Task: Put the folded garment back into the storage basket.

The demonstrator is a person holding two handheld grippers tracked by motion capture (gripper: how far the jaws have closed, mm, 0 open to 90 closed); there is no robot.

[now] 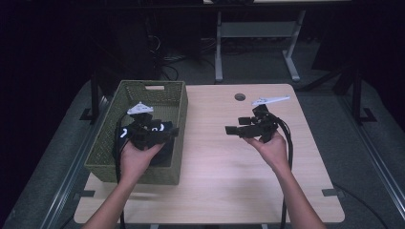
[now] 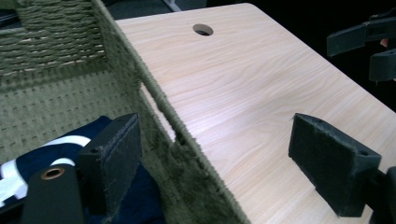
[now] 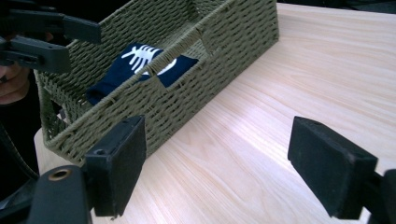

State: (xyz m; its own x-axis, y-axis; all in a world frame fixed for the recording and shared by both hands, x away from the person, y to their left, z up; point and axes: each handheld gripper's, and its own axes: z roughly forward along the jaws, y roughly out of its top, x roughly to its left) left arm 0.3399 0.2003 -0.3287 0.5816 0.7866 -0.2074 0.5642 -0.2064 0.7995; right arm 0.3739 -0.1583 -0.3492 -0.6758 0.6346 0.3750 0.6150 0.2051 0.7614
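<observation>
A green woven basket stands on the left of the light wooden table. In it lies a navy cloth with a white print, also at the lower left of the left gripper view. My left gripper hangs over the basket's right side, open and holding nothing. Its jaws straddle the basket's right wall, one inside above the cloth and one over the table. My right gripper hovers over the table's middle, pointed at the basket, open and holding nothing.
A round cable hole sits near the table's far edge. Bare wood lies between the basket and the right gripper. Beyond the table are a dark floor, cables and the legs of a white desk.
</observation>
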